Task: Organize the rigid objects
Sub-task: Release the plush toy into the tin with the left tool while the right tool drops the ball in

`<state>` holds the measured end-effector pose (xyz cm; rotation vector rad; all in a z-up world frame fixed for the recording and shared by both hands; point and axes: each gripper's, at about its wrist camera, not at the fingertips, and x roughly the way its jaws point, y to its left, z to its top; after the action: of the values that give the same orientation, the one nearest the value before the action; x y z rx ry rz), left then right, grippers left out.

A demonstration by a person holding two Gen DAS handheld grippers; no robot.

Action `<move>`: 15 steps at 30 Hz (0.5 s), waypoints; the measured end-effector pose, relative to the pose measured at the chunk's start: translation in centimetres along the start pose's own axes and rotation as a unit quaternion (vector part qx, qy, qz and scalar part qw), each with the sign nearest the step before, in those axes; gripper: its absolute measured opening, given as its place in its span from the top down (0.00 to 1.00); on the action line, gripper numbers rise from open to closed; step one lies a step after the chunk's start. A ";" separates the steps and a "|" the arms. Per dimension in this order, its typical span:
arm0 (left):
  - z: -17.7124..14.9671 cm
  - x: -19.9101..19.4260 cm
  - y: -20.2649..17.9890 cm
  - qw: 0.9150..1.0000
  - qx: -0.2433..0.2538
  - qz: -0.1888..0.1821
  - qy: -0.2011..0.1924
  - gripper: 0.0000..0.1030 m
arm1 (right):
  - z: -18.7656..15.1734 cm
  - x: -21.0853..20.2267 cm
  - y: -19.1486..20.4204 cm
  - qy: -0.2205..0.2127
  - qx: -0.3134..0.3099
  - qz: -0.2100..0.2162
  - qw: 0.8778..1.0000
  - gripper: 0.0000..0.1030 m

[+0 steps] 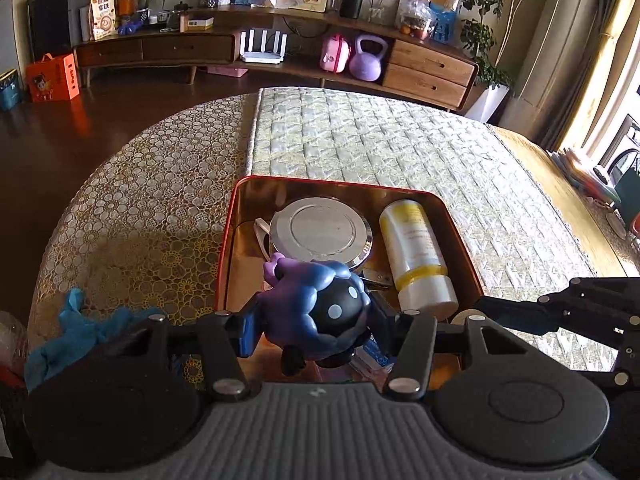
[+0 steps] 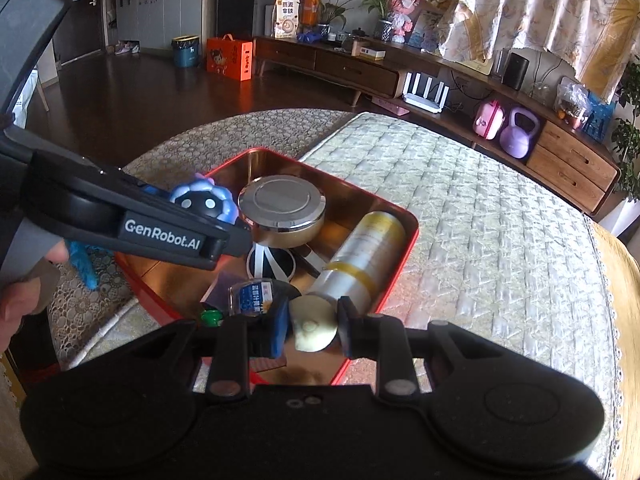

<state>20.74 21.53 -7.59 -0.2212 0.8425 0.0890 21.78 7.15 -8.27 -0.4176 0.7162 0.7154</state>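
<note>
Two loads ready: my left gripper (image 1: 312,320) clamps the purple-and-black dotted toy figure (image 1: 320,308), my right gripper (image 2: 312,326) pinches a cream round shell-like piece (image 2: 312,324), both above the red-rimmed metal tin (image 1: 226,232) ahead. Next, I judge, lower and release.

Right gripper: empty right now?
No. In the right wrist view the right gripper is shut on a small cream disc-shaped piece, held over the near edge of the red tin.

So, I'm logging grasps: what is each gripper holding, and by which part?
Left gripper clamps the purple toy figure across its round body. Right gripper pinches a small cream-coloured piece by its sides.
</note>
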 end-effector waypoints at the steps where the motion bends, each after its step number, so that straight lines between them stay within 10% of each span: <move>1: 0.1 0.3 0.0 1.000 0.001 -0.001 0.002 0.48 | 0.0 0.3 0.1 0.004 -0.001 0.002 1.000 0.76; 15: -0.5 3.1 -0.6 0.999 0.026 -0.002 0.023 0.48 | -0.6 1.8 0.7 0.030 0.008 0.011 0.999 0.76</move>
<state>22.52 20.83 -10.09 -0.1764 0.8894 0.0574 21.98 8.15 -10.05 -0.4187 0.7841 0.7192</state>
